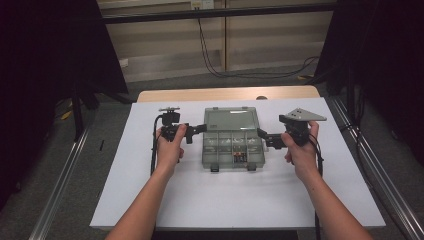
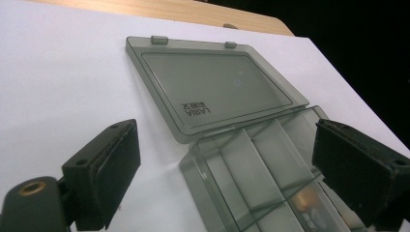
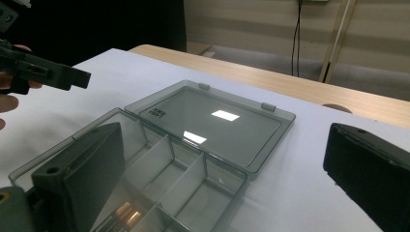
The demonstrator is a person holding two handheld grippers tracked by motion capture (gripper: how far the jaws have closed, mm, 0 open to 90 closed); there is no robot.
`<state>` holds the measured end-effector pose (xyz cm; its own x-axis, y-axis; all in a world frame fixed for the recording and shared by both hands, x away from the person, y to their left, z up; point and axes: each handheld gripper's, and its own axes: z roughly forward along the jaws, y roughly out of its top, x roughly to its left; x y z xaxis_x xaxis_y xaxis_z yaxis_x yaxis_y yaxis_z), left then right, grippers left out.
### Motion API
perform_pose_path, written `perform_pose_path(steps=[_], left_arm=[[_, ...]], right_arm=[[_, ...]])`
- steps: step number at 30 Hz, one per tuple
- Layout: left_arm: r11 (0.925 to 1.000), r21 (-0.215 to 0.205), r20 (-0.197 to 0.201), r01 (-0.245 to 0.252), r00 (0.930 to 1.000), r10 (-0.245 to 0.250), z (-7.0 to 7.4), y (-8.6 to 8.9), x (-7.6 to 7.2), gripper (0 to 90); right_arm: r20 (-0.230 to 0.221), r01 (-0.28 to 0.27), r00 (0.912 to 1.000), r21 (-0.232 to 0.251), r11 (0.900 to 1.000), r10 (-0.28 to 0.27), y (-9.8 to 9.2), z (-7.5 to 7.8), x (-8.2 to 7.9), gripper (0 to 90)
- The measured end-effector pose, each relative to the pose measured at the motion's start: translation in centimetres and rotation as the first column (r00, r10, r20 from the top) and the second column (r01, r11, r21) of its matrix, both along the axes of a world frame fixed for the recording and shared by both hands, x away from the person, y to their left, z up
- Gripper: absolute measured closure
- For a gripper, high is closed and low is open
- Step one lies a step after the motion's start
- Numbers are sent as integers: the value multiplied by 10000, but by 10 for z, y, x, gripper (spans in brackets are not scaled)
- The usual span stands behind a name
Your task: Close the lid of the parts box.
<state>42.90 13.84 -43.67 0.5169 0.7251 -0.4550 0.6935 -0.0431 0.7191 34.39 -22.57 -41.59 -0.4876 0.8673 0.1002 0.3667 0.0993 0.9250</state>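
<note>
Box: a smoky clear compartment box (image 1: 233, 145) lies open on the white table (image 1: 150, 200), between the two tongs.
Lid: the lid (image 2: 212, 89) is flat on the table, beyond the left tongs' jaws.
Writing: dark printed lettering (image 2: 196, 110) on the lid, too small to read surely.
Left tongs: the left gripper (image 1: 199, 129) is wide open, nothing gripped, at the box's left edge.
Right tongs: the right gripper (image 1: 264, 137) is spread wide, gripping nothing, over the box's right edge.

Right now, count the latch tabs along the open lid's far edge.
2. On the lid of the compartment box, one latch tab sits near the far left corner, the other latch tab further right along that edge.
</note>
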Motion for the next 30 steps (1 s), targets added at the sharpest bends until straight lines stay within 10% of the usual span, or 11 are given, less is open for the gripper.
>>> perform_pose_path(steps=[30], left_arm=[[9999,-75,-1737,87,9848,-99,-26,-33,54,169]], right_arm=[[-2373,508,9710,902,9946,-281,4,-22,78,312]])
